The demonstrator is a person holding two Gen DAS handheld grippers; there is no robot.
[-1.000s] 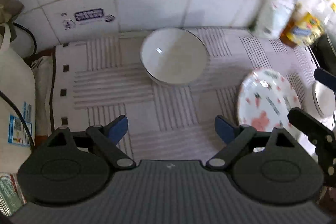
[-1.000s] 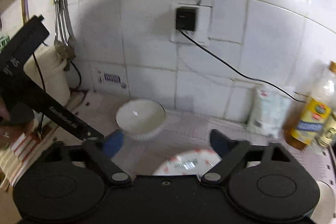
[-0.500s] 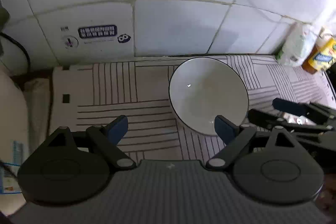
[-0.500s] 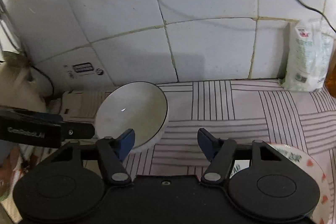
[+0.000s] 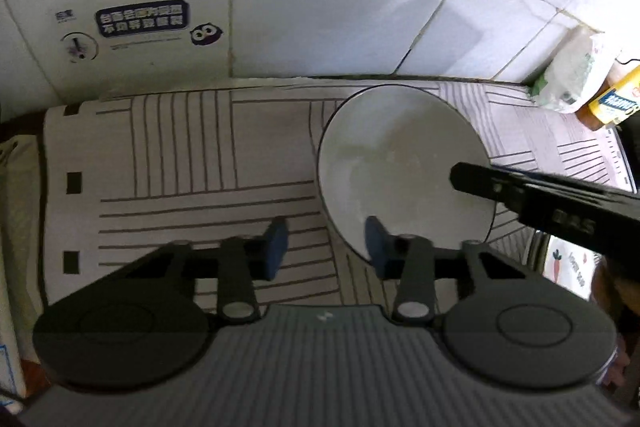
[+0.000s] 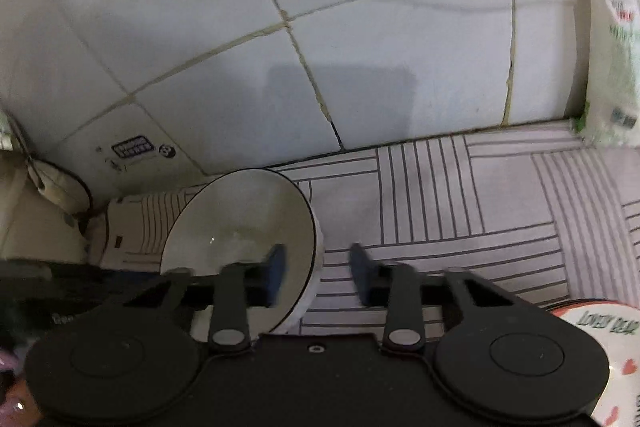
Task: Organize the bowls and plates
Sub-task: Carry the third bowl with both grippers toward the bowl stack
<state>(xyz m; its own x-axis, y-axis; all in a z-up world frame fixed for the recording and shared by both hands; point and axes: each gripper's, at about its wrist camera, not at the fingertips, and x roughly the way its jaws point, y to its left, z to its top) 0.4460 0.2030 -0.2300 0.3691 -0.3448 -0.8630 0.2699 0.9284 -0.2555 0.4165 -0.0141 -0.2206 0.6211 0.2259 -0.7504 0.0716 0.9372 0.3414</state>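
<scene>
We are viewing the white bowl, which is sitting upright on the striped mat close to the tiled wall. We are holding the left gripper with its tongs partly apart, one pad outside the bowl's near rim and the other inside over the basin; nothing is clamped. We are holding the right gripper in the same way at the opposite side, its left pad inside the bowl and its right pad outside over the mat, with a gap on both sides of the rim. Whether any pad is touching the porcelain we cannot tell.

We are also noting the patterned plate lying flat at the lower right of the right wrist view, apart from the bowl and from both grippers. A white packet and a yellow-labelled bottle are standing further along the wall.

We are judging the task to be at an early stage: bowl and plate are lying separately, nothing is stacked, and the grasp on the bowl is not yet made.
</scene>
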